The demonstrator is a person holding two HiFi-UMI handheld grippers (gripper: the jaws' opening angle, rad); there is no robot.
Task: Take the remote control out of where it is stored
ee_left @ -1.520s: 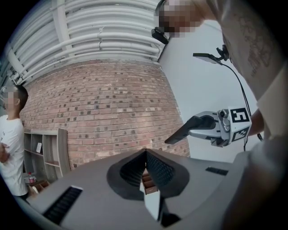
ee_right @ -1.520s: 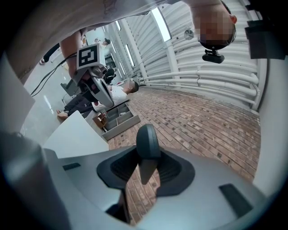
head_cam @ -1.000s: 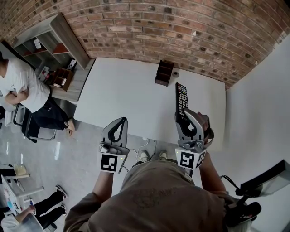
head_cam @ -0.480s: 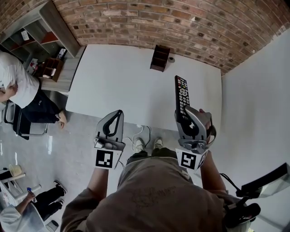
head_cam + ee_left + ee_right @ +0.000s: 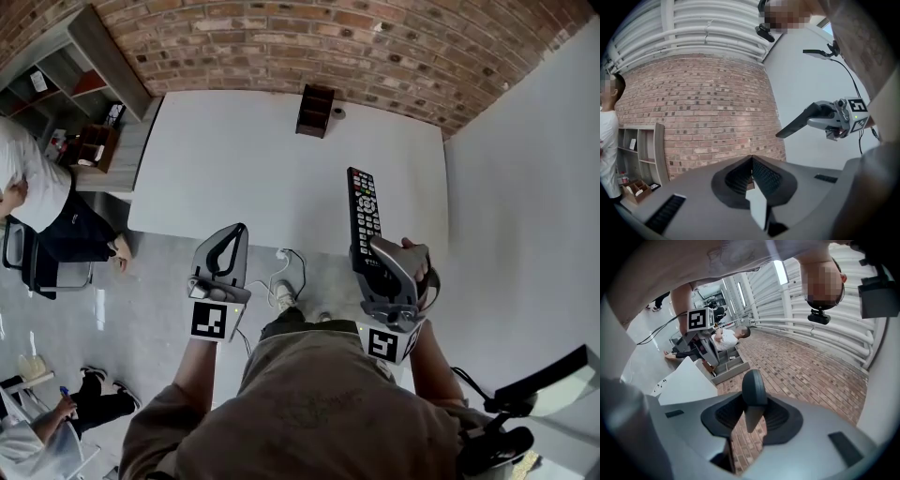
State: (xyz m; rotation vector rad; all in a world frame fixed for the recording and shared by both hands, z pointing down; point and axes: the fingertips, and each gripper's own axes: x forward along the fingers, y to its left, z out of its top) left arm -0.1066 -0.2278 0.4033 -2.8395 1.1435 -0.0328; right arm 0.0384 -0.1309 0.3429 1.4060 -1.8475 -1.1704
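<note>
At the far left a person [image 5: 33, 192] in a white shirt is beside a shelf [image 5: 89, 56]. My left gripper [image 5: 237, 234] hangs over the floor [image 5: 159, 309], just short of the near edge of the table [image 5: 234, 159], and its jaws are together with nothing between them. A white cable [image 5: 281, 272] lies on the floor between my two grippers. The white table runs away from me to the brick wall [image 5: 281, 37], and at its far edge, close to the wall, stands a dark holder [image 5: 315, 111] with a small round thing [image 5: 337, 112] just beside it on the right. The remote [image 5: 364, 211] is out of the holder and well apart from it: it is up in the air over the table's near right part, keys up, its far end pointing toward the wall. My right gripper [image 5: 379, 248] is clamped on its near end, one jaw pressing each long side, and in the right gripper view the remote stands end-on between the jaws
</note>
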